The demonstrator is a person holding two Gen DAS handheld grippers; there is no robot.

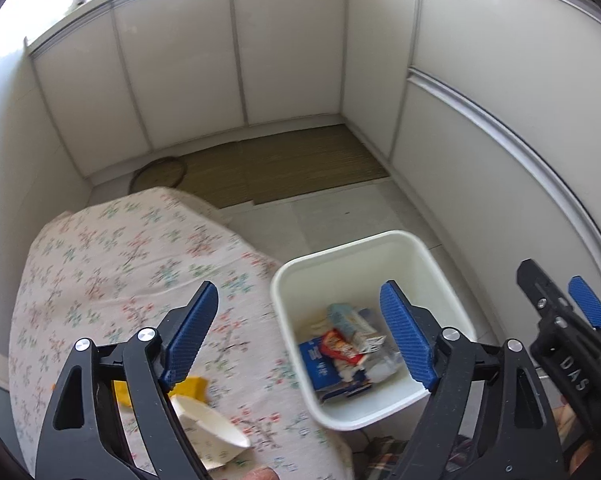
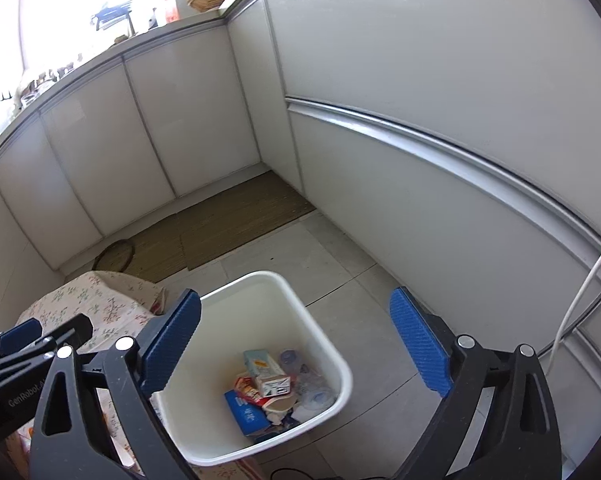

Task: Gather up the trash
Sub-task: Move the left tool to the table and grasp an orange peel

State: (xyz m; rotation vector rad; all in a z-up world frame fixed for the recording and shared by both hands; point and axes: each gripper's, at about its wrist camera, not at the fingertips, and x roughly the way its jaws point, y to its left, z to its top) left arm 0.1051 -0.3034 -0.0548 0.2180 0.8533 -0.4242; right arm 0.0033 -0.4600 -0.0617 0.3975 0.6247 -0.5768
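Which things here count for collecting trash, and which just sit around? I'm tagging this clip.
Job: white bin holding wrappers; paper cup and yellow scrap on the floral tablecloth.
Lying about: woven mat, white cable, windowsill clutter.

White bin (image 2: 332,364) on floor holds wrappers and cartons (image 2: 260,392).
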